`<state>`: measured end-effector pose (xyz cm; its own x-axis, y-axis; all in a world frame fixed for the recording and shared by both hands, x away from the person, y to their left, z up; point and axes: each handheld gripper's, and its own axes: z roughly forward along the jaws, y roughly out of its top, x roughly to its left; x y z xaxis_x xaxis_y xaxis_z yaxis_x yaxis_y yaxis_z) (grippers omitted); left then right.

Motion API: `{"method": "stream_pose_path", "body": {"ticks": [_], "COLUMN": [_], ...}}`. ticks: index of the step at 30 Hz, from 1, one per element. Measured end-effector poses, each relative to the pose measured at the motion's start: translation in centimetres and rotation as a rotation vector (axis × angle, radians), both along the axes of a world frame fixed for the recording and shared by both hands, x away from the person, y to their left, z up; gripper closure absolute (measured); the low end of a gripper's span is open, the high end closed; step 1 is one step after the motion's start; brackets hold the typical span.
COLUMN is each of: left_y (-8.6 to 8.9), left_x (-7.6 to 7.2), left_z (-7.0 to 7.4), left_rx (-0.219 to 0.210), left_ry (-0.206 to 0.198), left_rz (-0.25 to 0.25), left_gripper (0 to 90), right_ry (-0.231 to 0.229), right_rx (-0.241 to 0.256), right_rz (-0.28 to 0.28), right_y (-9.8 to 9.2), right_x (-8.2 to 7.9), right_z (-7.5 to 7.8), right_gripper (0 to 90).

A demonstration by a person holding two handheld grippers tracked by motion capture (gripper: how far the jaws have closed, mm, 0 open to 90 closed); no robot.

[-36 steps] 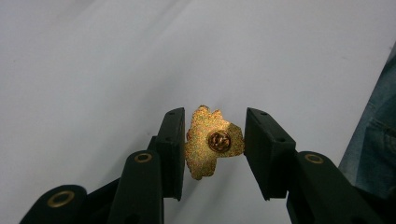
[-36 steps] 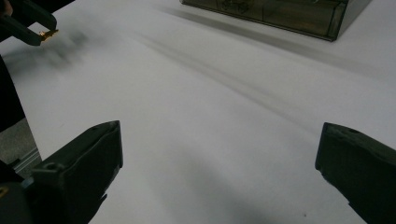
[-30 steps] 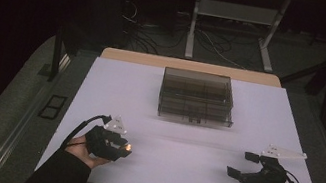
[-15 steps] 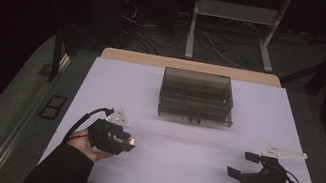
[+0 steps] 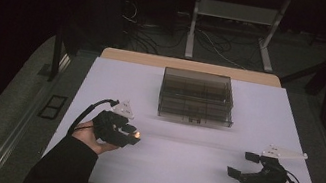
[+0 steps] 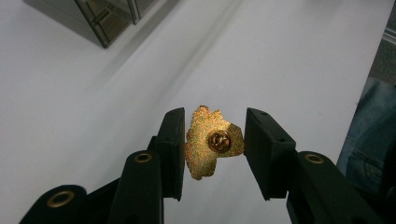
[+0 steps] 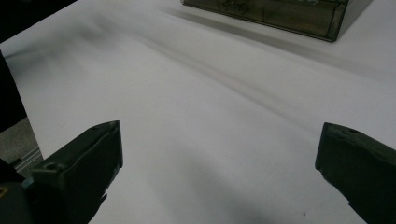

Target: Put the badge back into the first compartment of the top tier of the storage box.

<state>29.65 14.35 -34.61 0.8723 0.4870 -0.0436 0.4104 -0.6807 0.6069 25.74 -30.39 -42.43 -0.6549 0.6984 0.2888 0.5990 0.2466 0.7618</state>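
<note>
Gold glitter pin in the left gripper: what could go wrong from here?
1. The gold pin sits between the left gripper's fingers by its ragged edges, with a small gap at the right finger, so it may twist or drop onto the white table.
2. The smoked plastic box looks closed; the right gripper, open and empty, would likely have to open it first.

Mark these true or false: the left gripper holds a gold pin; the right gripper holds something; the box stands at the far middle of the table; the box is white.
1. The left gripper holds a gold pin: true.
2. The right gripper holds something: false, its jaws stand wide apart with nothing between them.
3. The box stands at the far middle of the table: true.
4. The box is white: false, it is dark and see-through.
</note>
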Motion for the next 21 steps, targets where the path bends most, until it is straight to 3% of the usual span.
{"method": "stream_pose_path", "body": {"ticks": [12, 21], "left_y": [-0.6, -0.6], "left_x": [1.3, 2.6], "left_z": [1.3, 2.1], "left_rx": [-0.026, -0.093], "left_ry": [-0.004, 0.013], "left_rz": [0.001, 0.007], "left_gripper": [58.6, 58.5], "right_ry": [0.0, -0.004], "right_rx": [0.0, 0.0], "right_rz": [0.002, 0.003], "right_y": [0.0, -0.1], "right_x": [0.0, 0.0], "right_z": [0.0, 0.0], "right_gripper": [0.2, 0.2]}}
